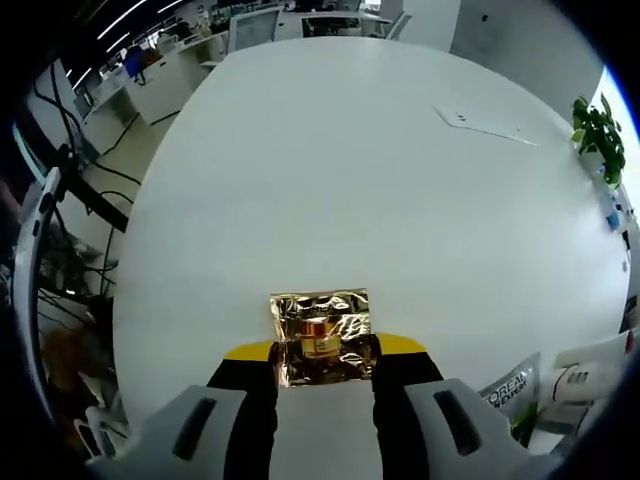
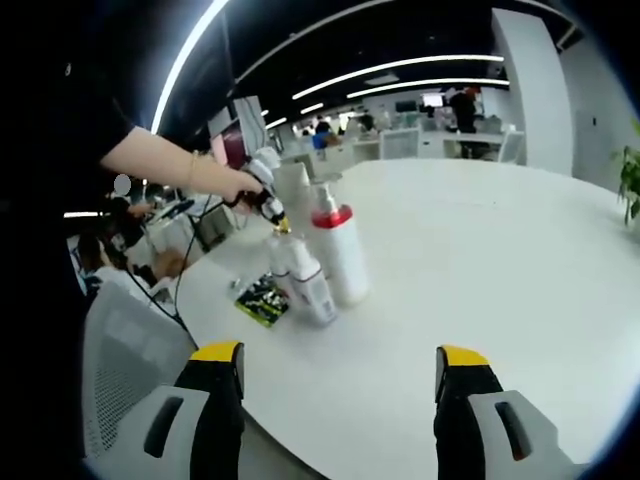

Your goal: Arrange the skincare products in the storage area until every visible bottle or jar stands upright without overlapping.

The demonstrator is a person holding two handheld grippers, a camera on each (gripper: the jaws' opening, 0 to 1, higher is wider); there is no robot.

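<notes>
An open-plan office with strip lighting surrounds a large round white table, which serves as the storage area. In my right gripper view, I count two upright bottles standing just beside each other: one taller white bottle with a red collar and one shorter white bottle in front of it, with one flat dark sachet lying near their base. My right gripper stands released, jaws wide apart, holding nothing, well apart from the bottles. In my left gripper view, one white tube marked with lettering lies on its side at the table edge. My left gripper is clenched on one small gold foil packet, pinched at its lower edge. I judge the packet light, crinkly and slippery, best held flat across its edge; the bottles look rigid and smooth, likely top-heavy, best gripped at mid-body.
</notes>
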